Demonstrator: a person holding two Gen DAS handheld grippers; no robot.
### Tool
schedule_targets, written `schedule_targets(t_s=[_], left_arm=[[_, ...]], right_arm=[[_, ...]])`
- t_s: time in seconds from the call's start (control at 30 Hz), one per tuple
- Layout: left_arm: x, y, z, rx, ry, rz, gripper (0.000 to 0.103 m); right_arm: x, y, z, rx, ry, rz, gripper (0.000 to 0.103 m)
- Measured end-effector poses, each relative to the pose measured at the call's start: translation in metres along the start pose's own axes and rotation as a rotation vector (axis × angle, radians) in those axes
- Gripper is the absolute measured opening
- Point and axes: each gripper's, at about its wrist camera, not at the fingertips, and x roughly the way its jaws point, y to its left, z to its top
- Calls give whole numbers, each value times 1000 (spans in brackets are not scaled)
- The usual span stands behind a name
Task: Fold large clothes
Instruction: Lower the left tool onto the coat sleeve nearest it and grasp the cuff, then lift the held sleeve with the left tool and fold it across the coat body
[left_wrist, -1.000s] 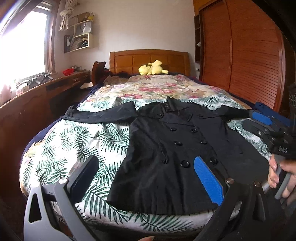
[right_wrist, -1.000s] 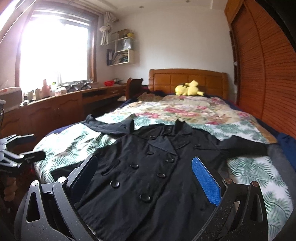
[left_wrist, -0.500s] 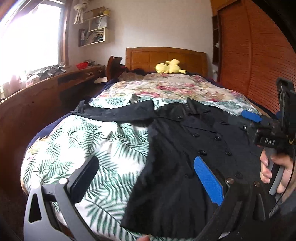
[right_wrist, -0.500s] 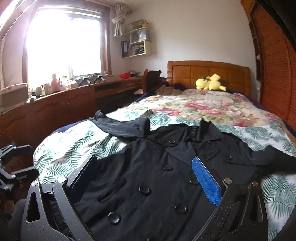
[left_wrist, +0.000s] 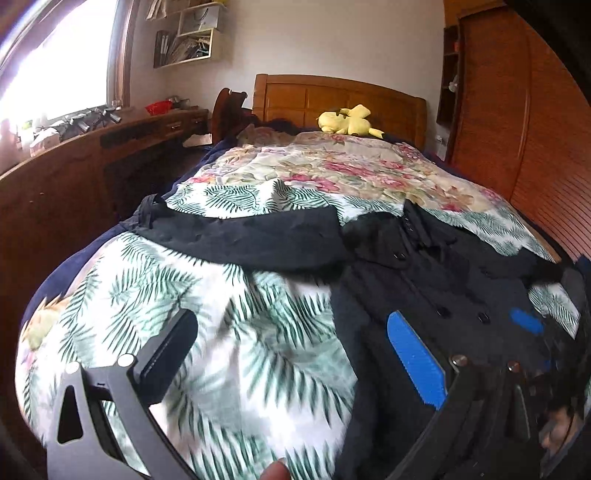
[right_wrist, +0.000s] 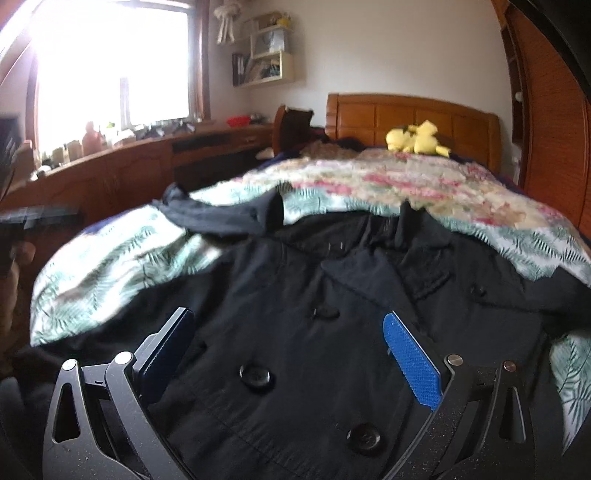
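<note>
Tongs (left_wrist: 291, 354) (right_wrist: 288, 354) both hang released over the flat black coat (right_wrist: 295, 295); grasp its far left sleeve (left_wrist: 240, 236) first, near the cuff.

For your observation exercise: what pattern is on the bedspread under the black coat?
Green palm-leaf print on white bedspread, clearest in the left wrist view beside the coat.

The bed (left_wrist: 229, 354), under a palm-leaf cover, carries a black coat (right_wrist: 295, 332) spread flat; a yellow plush toy (left_wrist: 347, 122) sits by the headboard (left_wrist: 332, 99).
</note>
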Motion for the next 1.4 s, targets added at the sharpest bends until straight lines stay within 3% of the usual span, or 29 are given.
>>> schedule_targets(t_s=[0.33,0.53,0.6,0.77,0.97,1.03,1.07,1.17,1.4], left_arm=[[102,40,62,-88,91,-44,103],[165,73,69,-203,168,-42,103],[183,88,66,-261,194,-37,98],[216,117,49,-414,267,-10,71],[229,123,41,-485,273,-22,61],[233,122,43,-493,266,-21,44],[236,121,46,-489,268,-8,27],[242,119,51,-473,267,12,3],[204,74,90,-325,184,21,0]], right_arm=[[12,-4,-6,15,43,-14,103],[16,-5,-6,20,54,-8,103],[15,-6,-6,23,56,-5,103],[15,-7,-6,30,56,0,103],[15,-7,-6,31,56,-1,103],[15,-7,-6,31,56,0,103],[15,-6,-6,31,56,-1,103],[15,-7,-6,31,55,-1,103],[13,-6,-6,31,51,-3,103]])
